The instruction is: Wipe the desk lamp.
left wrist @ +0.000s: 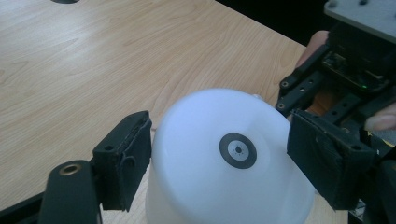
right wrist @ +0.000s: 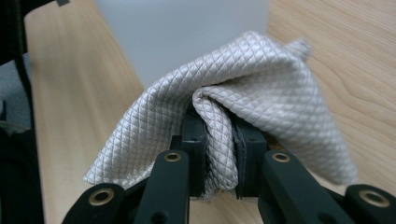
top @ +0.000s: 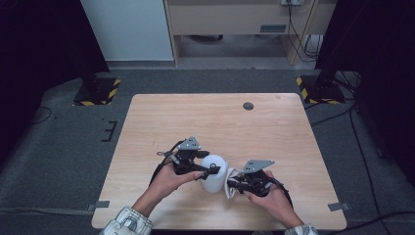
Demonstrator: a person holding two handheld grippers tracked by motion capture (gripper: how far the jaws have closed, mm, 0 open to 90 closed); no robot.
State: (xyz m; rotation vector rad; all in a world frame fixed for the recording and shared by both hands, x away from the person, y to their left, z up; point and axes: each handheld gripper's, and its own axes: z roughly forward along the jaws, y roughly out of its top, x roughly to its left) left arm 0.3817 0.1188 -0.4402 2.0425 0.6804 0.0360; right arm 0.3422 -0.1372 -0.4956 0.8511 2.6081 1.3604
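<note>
I'm holding left gripper (left wrist: pixel 219 158) jaws spread around white cup (left wrist: pixel 224 168), pads beside its walls | right gripper (right wrist: pixel 219 154) pinching quilted cloth (right wrist: pixel 261 88) against cup

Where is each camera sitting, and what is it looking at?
High view: sits above the person's side, facing forward and down at the wooden table; shows both forearms, the left gripper and right gripper.
Left gripper view: rides the left gripper, looking along its fingers set either side of the white cup, which stands upside down.
Right gripper view: rides the right gripper, whose fingers pinch the grey cloth.
Shared: all show the cup and table.
</note>
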